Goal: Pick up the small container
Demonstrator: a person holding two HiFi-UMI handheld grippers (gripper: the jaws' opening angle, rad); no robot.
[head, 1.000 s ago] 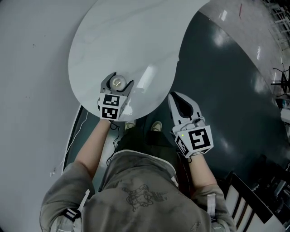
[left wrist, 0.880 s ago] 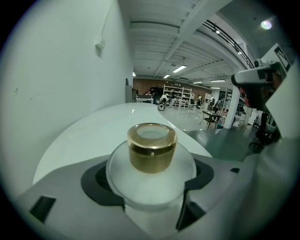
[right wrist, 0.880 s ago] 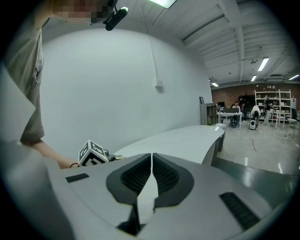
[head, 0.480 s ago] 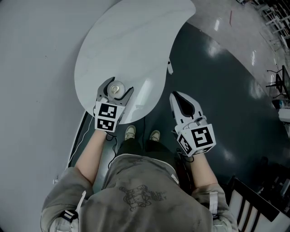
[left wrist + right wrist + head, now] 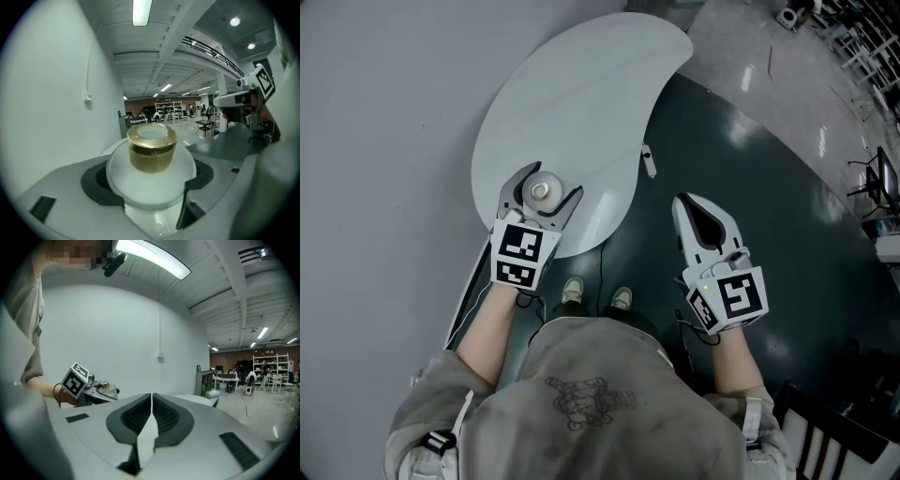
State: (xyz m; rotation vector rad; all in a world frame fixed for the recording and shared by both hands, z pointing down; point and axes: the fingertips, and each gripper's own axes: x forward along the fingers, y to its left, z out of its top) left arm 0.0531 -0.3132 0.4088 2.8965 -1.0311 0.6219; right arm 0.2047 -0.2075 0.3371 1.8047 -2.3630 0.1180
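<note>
Left gripper: your left gripper (image 5: 541, 189) is clamped on the small container (image 5: 151, 161). Its 2 dark pads (image 5: 96, 180) press the frosted body from either side.
Small container: 1 round jar, frosted white, with 1 gold cap (image 5: 152, 149). It stands upright between those jaws, over the near end of the table (image 5: 572, 103).
Right gripper: your right gripper (image 5: 152, 401) has its jaws together, the ribbed pads meeting with nothing between them. You hold it over the dark floor (image 5: 769, 187), to the right of the table and apart from its edge.
Counts: 2 grippers, 2 marker cubes (1 on each), 1 container, 1 table, 2 shoes (image 5: 570, 291).
Table: 1 white top with a curved, bean-like outline, set against the grey wall (image 5: 375, 141).
Hidden: the jaws cover the container's base, so you cannot tell whether it touches the tabletop or hangs just above it.
Hard to make out: 1 small white piece (image 5: 649, 161) lies just beside the table's right edge, too small to name.
Cut off: the dark furniture at the lower right corner of the head view runs out of frame.
Far background: shelves, tables and people show in both gripper views, too small and distant to count.
</note>
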